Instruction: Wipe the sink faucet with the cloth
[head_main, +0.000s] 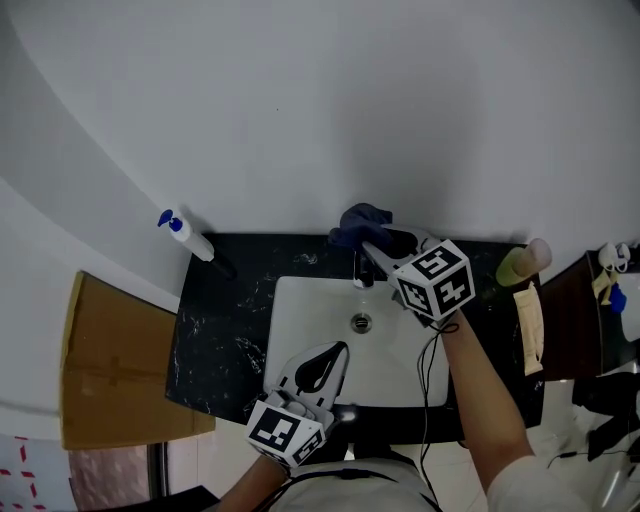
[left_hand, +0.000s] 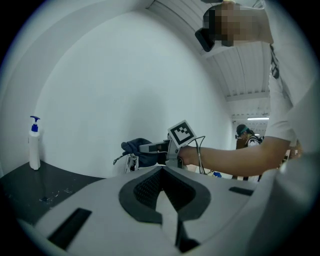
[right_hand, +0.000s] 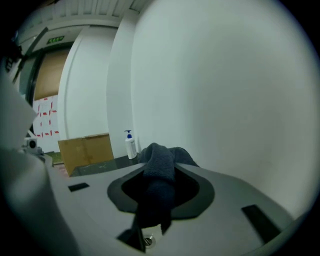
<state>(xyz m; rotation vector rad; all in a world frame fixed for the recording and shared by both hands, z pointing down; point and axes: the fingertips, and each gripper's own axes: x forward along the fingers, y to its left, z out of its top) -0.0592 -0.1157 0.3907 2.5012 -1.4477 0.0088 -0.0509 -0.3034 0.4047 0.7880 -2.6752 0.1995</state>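
The right gripper (head_main: 378, 246) clamps the dark cloth (head_main: 360, 222) at the sink's (head_main: 300, 310) twelve o'clock, hiding most of the faucet (head_main: 363, 272). The left gripper (head_main: 335, 352), jaws together and empty, hovers at six o'clock.

My right gripper (head_main: 372, 244) reached out ahead on an extended forearm, jaws clamped on the cloth (head_main: 360, 222). My left gripper (head_main: 336, 354) sat close in, jaws together.

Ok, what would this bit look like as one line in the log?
task: wipe faucet | right claw: shut on cloth, by faucet | left claw: shut, empty, over sink front
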